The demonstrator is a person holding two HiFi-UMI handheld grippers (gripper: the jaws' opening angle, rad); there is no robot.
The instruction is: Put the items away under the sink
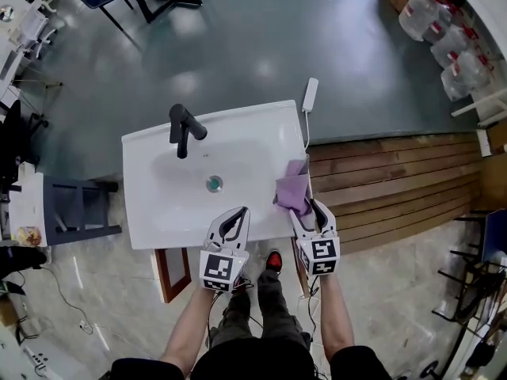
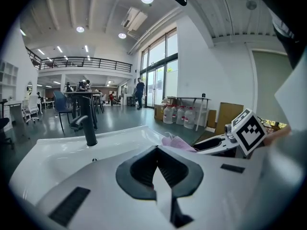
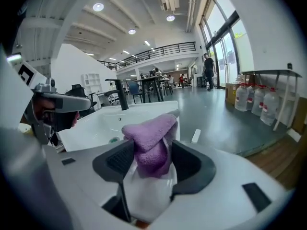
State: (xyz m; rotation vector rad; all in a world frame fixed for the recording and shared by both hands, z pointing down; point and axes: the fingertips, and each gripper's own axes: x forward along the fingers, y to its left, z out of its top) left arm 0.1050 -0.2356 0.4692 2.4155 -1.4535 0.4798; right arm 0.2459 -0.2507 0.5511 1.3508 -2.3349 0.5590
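Note:
A purple cloth lies bunched on the right rim of the white sink, which has a black faucet. My right gripper stands open at the sink's front right corner, its jaws on either side of the near end of the cloth. The cloth brushes the left pad, and a gap shows on the right. My left gripper hovers over the sink's front edge, shut with nothing in it. The left gripper view also shows the cloth and the faucet.
A brown cabinet door stands ajar below the sink's front left. A white power strip lies on the floor behind the sink. Wooden decking runs off to the right, water jugs stand far right, and a grey stand is at left.

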